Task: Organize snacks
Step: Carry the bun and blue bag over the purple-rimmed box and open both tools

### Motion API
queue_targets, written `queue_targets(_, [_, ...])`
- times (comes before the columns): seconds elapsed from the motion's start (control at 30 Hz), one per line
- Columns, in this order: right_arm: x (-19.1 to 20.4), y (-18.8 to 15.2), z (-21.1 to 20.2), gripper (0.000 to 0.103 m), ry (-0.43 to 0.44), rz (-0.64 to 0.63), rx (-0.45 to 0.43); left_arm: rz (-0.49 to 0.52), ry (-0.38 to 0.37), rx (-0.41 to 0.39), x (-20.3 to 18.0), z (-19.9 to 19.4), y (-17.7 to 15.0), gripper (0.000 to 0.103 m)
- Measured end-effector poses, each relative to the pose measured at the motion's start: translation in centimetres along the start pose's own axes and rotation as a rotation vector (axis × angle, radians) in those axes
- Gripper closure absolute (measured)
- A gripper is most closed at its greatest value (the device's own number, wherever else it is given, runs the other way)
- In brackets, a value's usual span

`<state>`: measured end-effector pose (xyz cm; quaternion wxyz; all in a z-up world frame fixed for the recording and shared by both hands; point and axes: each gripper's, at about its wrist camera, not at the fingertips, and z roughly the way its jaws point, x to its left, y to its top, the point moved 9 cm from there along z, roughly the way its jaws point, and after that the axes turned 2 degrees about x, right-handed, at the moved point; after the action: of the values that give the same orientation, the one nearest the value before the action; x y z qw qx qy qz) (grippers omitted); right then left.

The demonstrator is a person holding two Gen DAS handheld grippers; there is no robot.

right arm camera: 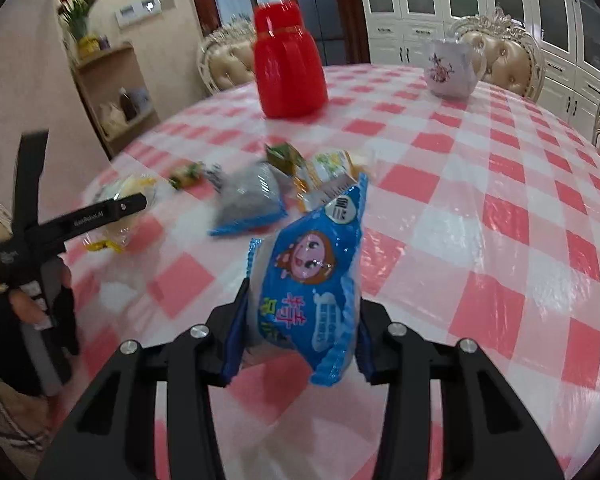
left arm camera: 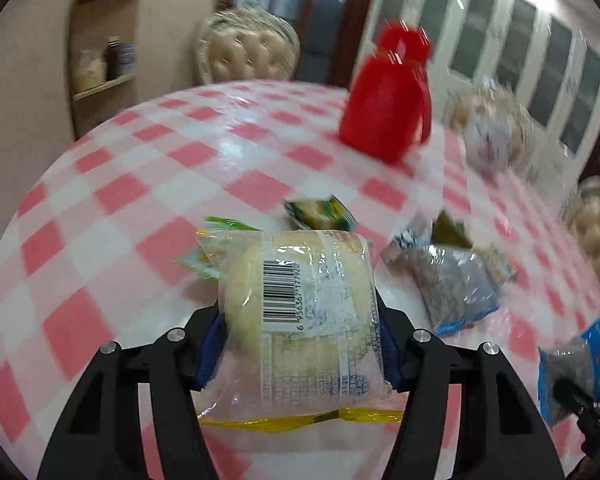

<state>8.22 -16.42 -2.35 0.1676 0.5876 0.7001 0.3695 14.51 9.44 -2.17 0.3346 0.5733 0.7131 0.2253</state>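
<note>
Clear plastic wrapped the bread packet (left arm camera: 300, 312), which was clamped between the left gripper (left arm camera: 300, 344) fingers above the table (left arm camera: 112, 200); its lower edge was hidden behind them. The blue snack bag (right arm camera: 312, 284) was gripped by the right gripper (right arm camera: 300, 340). Loose packets (right arm camera: 248, 196) beyond were blurred, their labels unreadable.

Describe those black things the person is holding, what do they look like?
Each tool is matte black plastic: two angular, cut-out finger arms with round silver screws, tipped with blue pads. Seen from the right tool, the left tool has a pistol-style handle, small white lettering and a label. The hand wears a black fingerless glove.
</note>
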Motion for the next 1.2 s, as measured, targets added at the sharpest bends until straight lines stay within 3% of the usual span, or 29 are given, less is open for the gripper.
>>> queue_targets(0.1, [1.3,-0.5,-2.0,0.058,0.032,-0.012,-0.018,-0.054,-0.017,-0.066,0.8,-2.9,-0.2,0.044])
queue_targets(0.33, [2.7,-2.7,-6.3,0.058,0.071,-0.029,-0.033,-0.009,0.001,-0.176,-1.5,-9.3,-2.5,0.043])
queue_targets(0.67, [3.6,-7.3,-12.0,0.058,0.090,-0.077,-0.049,0.017,-0.018,-0.218,-4.1,-15.0,-6.8,0.043])
queue_targets(1.2, [3.1,-11.0,-20.4,0.058,0.044,-0.178,-0.120,0.092,-0.076,-0.329,-8.8,-22.9,-10.2,0.043])
